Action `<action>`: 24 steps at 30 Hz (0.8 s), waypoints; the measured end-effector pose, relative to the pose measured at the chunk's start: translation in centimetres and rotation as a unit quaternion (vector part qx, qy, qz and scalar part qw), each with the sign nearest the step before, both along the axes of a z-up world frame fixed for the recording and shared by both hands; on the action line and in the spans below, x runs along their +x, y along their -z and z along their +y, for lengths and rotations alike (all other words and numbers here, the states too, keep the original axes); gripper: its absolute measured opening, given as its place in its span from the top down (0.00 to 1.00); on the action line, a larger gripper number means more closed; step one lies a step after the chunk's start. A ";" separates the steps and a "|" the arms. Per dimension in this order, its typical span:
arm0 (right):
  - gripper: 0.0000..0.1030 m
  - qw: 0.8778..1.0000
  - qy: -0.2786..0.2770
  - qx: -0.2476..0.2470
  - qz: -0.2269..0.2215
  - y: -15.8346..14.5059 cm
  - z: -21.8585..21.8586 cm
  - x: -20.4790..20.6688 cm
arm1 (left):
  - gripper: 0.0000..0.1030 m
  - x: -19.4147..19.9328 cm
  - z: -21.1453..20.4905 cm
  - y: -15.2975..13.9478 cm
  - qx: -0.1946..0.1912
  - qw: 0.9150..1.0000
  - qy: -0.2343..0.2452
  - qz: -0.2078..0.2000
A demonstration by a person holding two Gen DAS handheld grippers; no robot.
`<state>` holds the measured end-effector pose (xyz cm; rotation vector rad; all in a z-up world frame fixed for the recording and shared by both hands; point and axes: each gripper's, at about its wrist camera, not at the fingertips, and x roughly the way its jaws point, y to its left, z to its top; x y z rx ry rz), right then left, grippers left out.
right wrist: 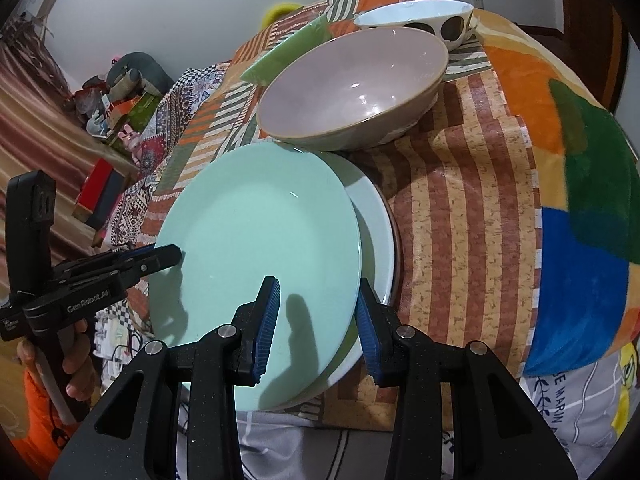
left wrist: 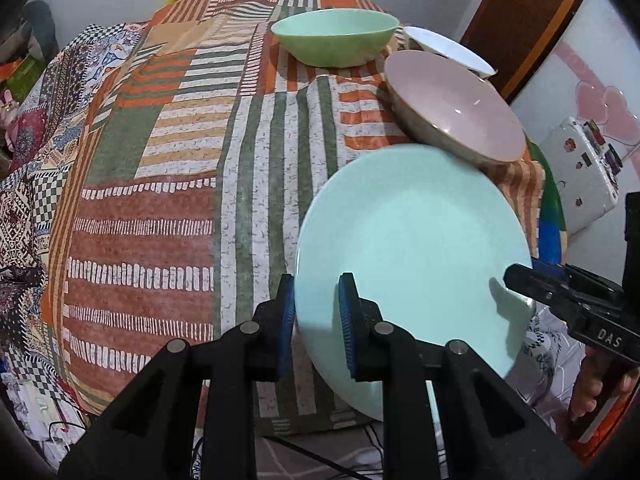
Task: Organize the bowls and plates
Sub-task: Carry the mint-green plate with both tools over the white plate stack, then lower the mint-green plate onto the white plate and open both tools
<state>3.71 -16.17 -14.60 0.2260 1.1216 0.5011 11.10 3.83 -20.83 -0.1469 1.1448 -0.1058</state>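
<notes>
A mint green plate (left wrist: 412, 248) lies on the patchwork cloth at the table's near right corner; in the right wrist view (right wrist: 256, 240) it rests on a grey-white plate (right wrist: 378, 232). My left gripper (left wrist: 318, 320) straddles the plate's left rim with a gap between pad and plate. My right gripper (right wrist: 316, 324) straddles its right rim, jaws wide; it also shows in the left wrist view (left wrist: 520, 276). A pink bowl (left wrist: 456, 108) sits just behind the plates, a green bowl (left wrist: 336, 36) farther back, a white spotted bowl (right wrist: 420, 20) at the far right.
The patterned tablecloth (left wrist: 160, 200) covers the table's left part. The table edge is just below the plates. A white box (left wrist: 580, 176) sits beyond the right edge. Clutter (right wrist: 116, 96) lies on the floor at far left.
</notes>
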 end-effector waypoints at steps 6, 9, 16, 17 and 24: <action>0.66 1.000 0.004 0.004 -0.001 0.0 -0.1 0.4 | 0.81 0.5 0.0 0.5 0.002 1.000 -0.003 0.002; 0.66 1.000 0.006 0.007 0.001 -0.1 -0.2 0.5 | 0.81 0.6 0.0 0.7 0.002 1.000 -0.008 0.005; 0.66 0.999 0.025 -0.003 -0.025 -1.2 -1.5 0.5 | 0.81 0.6 0.0 0.2 0.004 1.000 -0.004 0.005; 0.66 0.999 0.029 -0.012 -0.033 -1.4 -1.7 0.5 | 0.81 0.5 0.1 -0.1 0.002 1.000 -0.003 0.001; 0.66 0.997 0.045 -0.026 -0.051 -2.5 -3.0 0.8 | 0.65 0.0 -0.4 -4.4 0.004 0.998 0.006 -0.065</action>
